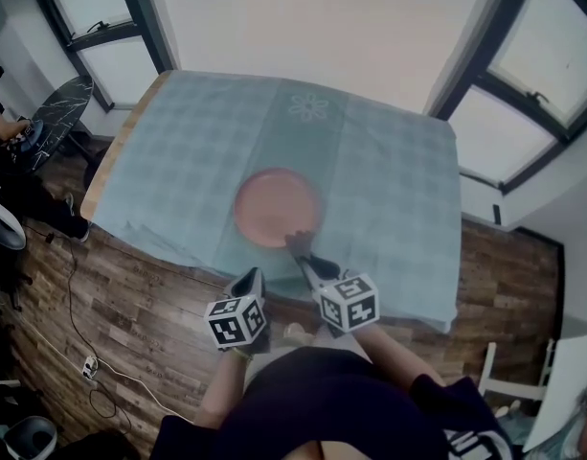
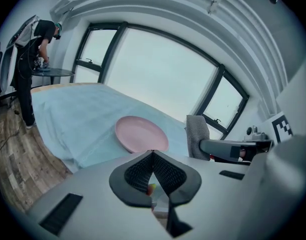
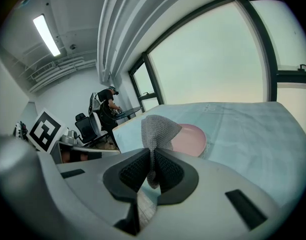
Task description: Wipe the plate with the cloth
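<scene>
one cloth (image 3: 160, 129) pinched in right claw (image 3: 152, 156), plate (image 3: 192, 140) just beyond

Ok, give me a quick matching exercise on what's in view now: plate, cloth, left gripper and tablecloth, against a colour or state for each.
Things:
1. plate
2. cloth
3. left gripper
4. tablecloth

States:
A. shut, nothing between
B. light blue, spread out
C. grey, pinched in the right gripper
D. pink, lying flat

Pairs: 1-D; 2-C; 3-A; 4-B
</scene>
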Tool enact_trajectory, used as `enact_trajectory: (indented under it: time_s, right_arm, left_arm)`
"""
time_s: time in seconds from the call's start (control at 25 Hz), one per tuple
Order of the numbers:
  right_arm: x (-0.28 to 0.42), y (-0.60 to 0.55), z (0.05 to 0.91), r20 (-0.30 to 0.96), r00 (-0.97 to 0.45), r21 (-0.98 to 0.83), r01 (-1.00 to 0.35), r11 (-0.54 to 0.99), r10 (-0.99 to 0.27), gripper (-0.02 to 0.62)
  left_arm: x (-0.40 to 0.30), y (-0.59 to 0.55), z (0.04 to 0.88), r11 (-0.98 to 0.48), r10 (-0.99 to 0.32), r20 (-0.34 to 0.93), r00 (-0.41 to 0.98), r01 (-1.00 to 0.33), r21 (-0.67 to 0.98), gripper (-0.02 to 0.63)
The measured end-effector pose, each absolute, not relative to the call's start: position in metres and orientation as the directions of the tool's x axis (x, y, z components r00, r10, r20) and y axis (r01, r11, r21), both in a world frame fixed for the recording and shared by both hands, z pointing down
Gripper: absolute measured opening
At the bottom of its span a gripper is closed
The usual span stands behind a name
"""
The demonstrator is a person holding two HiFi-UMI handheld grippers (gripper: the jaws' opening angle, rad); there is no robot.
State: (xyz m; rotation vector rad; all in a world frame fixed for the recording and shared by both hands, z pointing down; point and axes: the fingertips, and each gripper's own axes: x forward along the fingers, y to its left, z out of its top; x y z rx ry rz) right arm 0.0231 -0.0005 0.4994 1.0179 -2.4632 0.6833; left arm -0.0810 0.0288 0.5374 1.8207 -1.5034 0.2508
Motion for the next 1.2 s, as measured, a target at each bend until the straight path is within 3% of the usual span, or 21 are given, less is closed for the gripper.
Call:
enact_trajectory:
  time_s: [1.2]
  right_arm:
    - [-0.028,-0.104,0.523,0.567,-0.637,-0.256,-0.738,0.624,-0.521,0.033]
  left_arm:
    - [-0.157,-0.083,0.590,0.027,-0.712,0.648,0.272,-0.911,0.412,0.015]
